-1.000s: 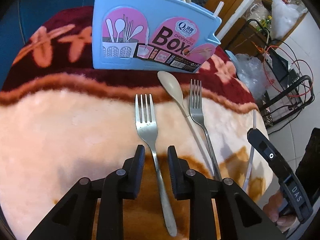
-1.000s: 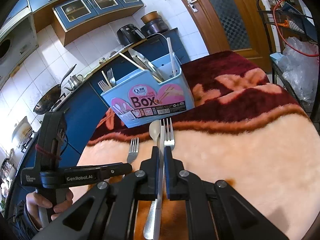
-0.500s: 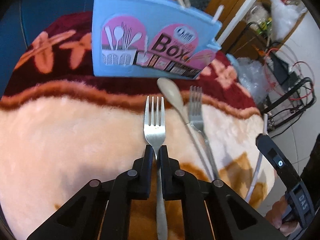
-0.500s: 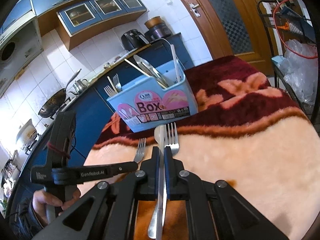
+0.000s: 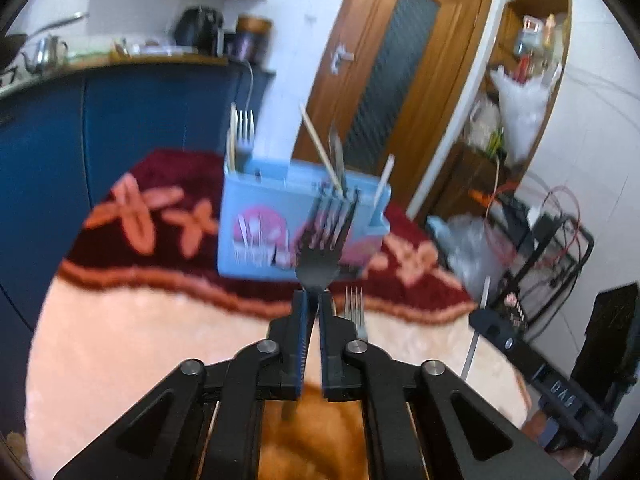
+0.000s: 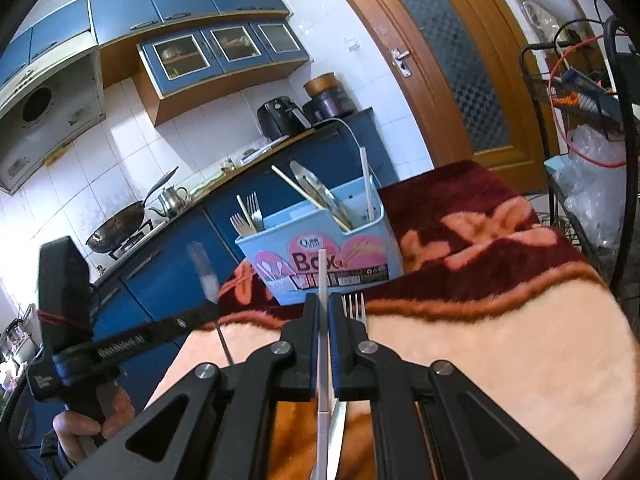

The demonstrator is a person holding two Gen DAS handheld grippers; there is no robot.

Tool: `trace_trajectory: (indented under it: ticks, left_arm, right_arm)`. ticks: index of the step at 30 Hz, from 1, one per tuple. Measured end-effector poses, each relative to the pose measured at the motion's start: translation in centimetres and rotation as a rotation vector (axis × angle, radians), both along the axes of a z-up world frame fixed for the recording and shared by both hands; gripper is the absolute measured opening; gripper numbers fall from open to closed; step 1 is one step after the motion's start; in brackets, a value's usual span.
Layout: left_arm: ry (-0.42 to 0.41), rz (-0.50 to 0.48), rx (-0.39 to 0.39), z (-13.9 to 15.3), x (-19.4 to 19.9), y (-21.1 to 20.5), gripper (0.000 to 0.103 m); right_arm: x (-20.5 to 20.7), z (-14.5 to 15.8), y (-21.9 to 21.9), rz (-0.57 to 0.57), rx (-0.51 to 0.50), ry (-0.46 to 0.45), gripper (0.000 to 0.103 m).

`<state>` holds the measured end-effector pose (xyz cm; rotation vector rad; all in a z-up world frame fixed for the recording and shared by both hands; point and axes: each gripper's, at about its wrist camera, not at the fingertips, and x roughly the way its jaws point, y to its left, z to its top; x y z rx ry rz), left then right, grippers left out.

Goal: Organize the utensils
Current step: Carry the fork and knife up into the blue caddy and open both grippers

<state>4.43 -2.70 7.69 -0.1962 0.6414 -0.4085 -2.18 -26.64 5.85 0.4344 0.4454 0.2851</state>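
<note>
A fork (image 5: 324, 240) is clamped at its neck by the left gripper (image 5: 313, 300), lifted tines-up for dropping into the blue utensil box (image 6: 320, 248). A pale spoon handle (image 6: 322, 320) is pinched edge-on by the right gripper (image 6: 323, 308). Another fork (image 6: 353, 307) lies on the blanketed table (image 6: 520, 360), near its far edge.

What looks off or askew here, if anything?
Nothing spilled or damaged. One loose fork lies on the blanket outside the blue box; in the box, a chopstick leans diagonally, not upright.
</note>
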Motion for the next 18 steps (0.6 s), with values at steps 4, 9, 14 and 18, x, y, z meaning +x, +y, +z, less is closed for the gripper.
trace_trajectory:
  ticks: [4,9,14,18]
  left_arm:
    - [-0.102,0.028,-0.013,2.1,-0.3,0.8,0.000]
    - [-0.113,0.026,-0.007,3.2,0.3,1.1,0.000]
    - [-0.046,0.033,0.028,2.3,1.6,1.4,0.001]
    - [0.019,0.077,0.097,0.5,3.0,1.9,0.023]
  right_arm:
    - [0.3,0.3,0.0,-0.008,-0.011,-0.009,0.006]
    - [0.3,0.4,-0.1,-0.006,-0.013,-0.017,0.006]
    - [0.4,0.2,-0.1,-0.003,-0.011,-0.009,0.006]
    - [0.4,0.0,0.0,0.005,-0.010,-0.001,0.006]
